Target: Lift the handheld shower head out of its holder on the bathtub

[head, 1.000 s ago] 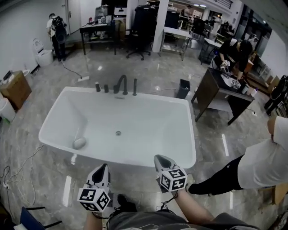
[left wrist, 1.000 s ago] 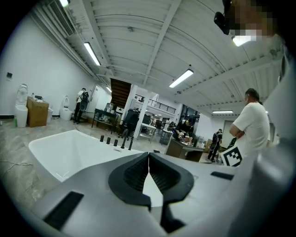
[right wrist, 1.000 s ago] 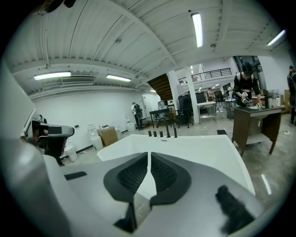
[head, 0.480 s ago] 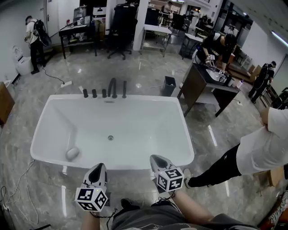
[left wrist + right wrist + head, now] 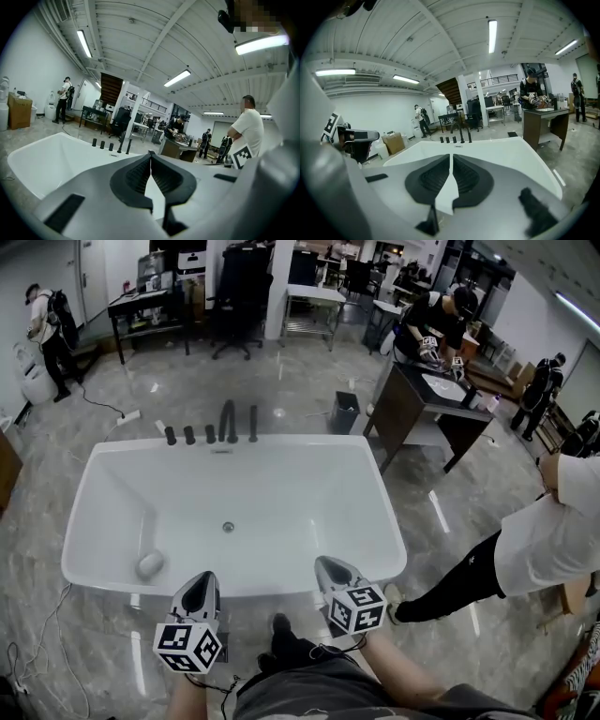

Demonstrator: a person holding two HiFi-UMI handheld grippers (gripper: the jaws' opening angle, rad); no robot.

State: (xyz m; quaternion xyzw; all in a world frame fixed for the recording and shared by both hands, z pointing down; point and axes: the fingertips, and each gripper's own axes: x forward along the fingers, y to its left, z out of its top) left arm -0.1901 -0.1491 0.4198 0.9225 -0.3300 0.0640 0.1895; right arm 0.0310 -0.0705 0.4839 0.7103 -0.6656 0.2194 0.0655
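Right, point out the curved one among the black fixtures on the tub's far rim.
The spout, fourth from the left in the head view: it alone arches; the others stand straight.

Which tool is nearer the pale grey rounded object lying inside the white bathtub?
Left. The left tool hovers outside the white bathtub's near rim, just right of the pale grey rounded object; the right tool is much farther right along that rim.

glossy grey marble floor (image 5: 300, 381), dark desks (image 5: 417, 413)

Glossy grey floor (image 5: 300, 381), white bathtub (image 5: 377, 495)
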